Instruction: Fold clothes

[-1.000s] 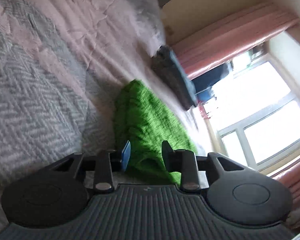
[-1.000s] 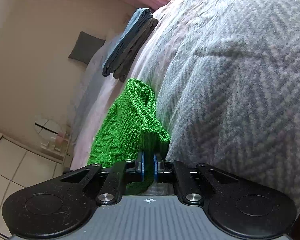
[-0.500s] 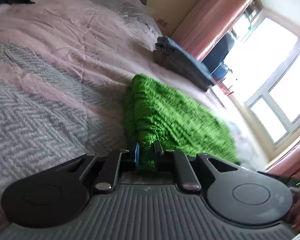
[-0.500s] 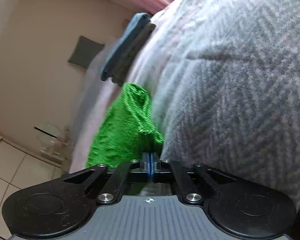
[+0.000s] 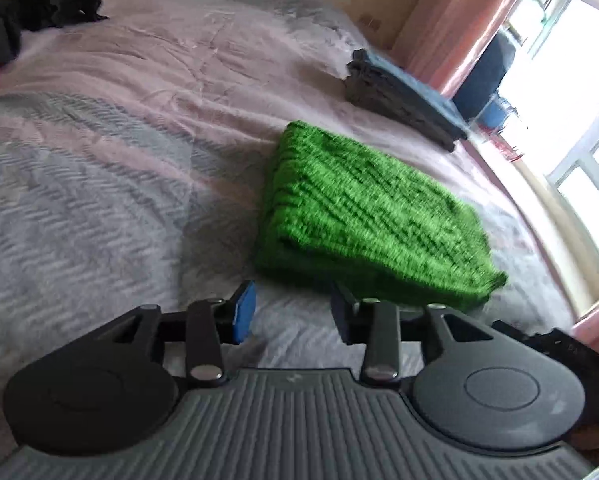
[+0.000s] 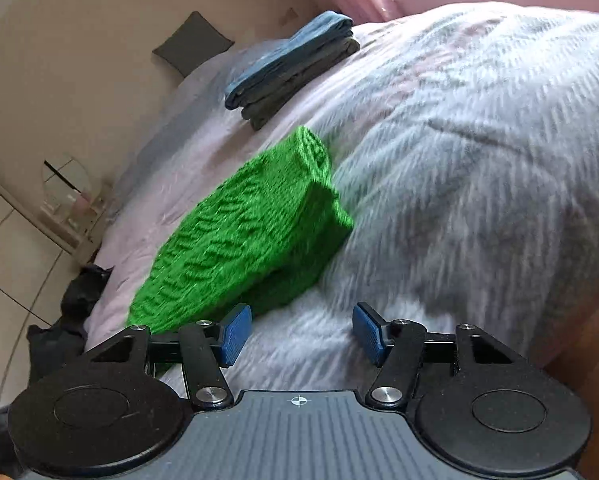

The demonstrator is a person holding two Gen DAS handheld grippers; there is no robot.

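Left gripper [image 5: 293, 318] and right gripper [image 6: 301, 334]: jaws spread, empty. Just beyond, the folded bright-green knitted sweater [image 5: 363, 216] lies on the grey-and-pink herringbone bedspread [image 5: 99, 184], motion-blurred. Farther: stacked folded blue and grey garments [image 6: 295, 68], partly blurred.

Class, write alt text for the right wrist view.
A folded green knit sweater lies on a grey and pink bedspread, just beyond the open, empty right gripper. Farther back sits a stack of folded dark clothes.

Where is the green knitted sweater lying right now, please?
Folded on the bed, the green sweater lies just ahead of both open grippers, with the folded dark stack beyond it.
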